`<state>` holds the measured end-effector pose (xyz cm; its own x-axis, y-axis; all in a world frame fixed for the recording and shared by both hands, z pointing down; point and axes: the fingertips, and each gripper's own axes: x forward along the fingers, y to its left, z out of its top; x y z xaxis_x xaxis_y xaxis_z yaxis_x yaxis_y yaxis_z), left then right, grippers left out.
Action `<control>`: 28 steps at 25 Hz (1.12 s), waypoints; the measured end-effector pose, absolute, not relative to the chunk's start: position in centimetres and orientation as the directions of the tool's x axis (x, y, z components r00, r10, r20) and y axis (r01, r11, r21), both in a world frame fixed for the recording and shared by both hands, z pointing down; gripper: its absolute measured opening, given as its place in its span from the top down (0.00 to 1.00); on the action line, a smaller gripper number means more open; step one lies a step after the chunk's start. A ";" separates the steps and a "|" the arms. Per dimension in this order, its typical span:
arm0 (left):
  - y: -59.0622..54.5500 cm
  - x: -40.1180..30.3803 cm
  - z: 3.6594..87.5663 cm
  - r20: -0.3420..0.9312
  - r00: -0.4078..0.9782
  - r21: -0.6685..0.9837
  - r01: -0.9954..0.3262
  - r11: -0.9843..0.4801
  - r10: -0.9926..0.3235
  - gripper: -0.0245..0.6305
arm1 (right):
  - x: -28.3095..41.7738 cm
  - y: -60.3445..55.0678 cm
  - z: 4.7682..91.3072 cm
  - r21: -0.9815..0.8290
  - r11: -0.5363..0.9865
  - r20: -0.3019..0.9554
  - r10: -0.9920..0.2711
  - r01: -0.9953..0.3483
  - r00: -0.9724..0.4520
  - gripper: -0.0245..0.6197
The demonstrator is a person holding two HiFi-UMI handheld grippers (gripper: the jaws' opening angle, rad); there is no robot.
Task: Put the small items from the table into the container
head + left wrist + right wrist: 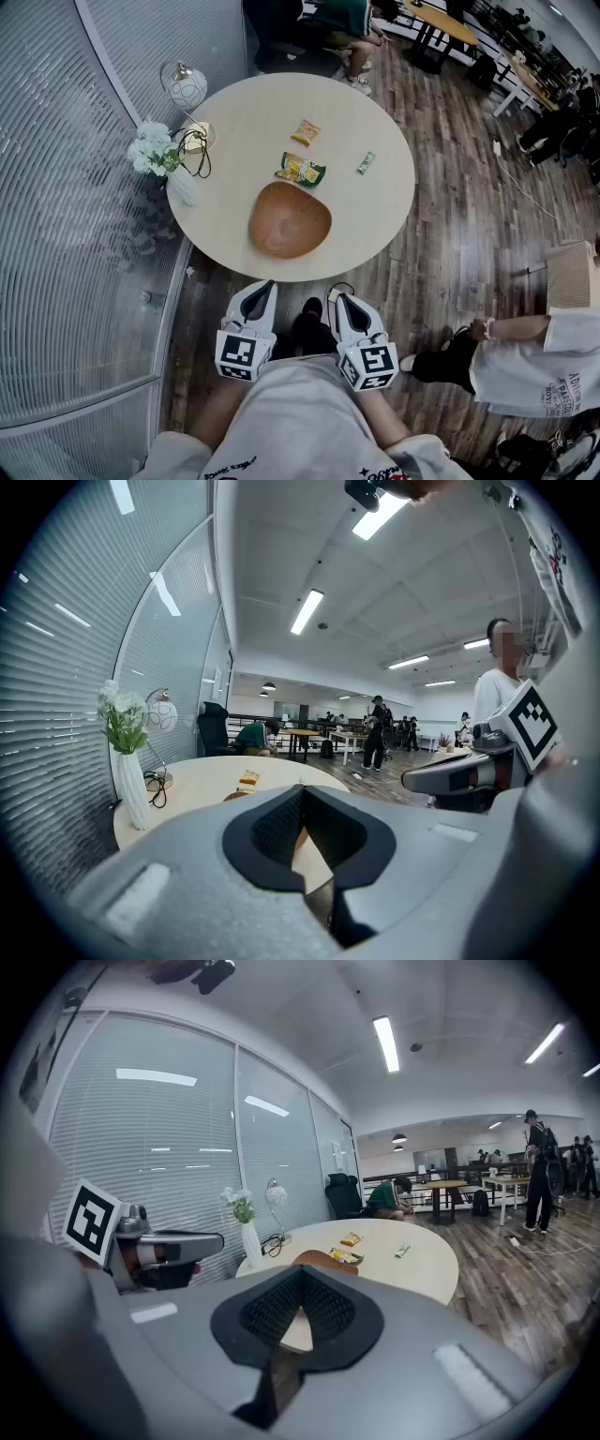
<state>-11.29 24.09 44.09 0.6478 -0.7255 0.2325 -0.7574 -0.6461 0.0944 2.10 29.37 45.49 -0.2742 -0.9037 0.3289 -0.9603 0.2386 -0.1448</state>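
Ahead of both claws I see a bowl (290, 220) of smooth, satin brown wood on a pale, matt table top (375, 216), with glossy film snack packets (300, 170) beyond it. The left gripper (265, 285) and right gripper (337, 298) have matt grey plastic shells and black, rough-textured pads (272, 1309). Below the claws, the floor (441, 253) is dark wood plank.

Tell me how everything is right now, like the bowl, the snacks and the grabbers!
Wooden bowl: upright, empty.
Orange packet: lying on the table, not in the bowl.
Yellow-green packet: lying beside the bowl, outside it.
Small green packet: lying on the table, outside.
Flower vase: standing upright.
Left hand-held gripper: shut, empty.
Right hand-held gripper: shut, empty.
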 end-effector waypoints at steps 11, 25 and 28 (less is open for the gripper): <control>22.3 -11.3 45.3 0.264 0.655 0.109 -0.749 -0.653 -0.708 0.98 | 2.2 27.1 46.0 -0.199 0.225 0.309 -0.909 -0.954 -0.279 0.96; 12.4 -9.2 47.0 0.339 0.615 0.112 -0.777 -0.619 -0.712 0.98 | 5.7 10.4 47.6 -0.198 0.265 0.321 -0.892 -0.944 -0.317 0.96; 10.0 -8.8 47.4 0.356 0.587 0.111 -0.799 -0.591 -0.727 0.98 | 6.2 6.2 48.3 -0.182 0.300 0.328 -0.879 -0.936 -0.346 0.96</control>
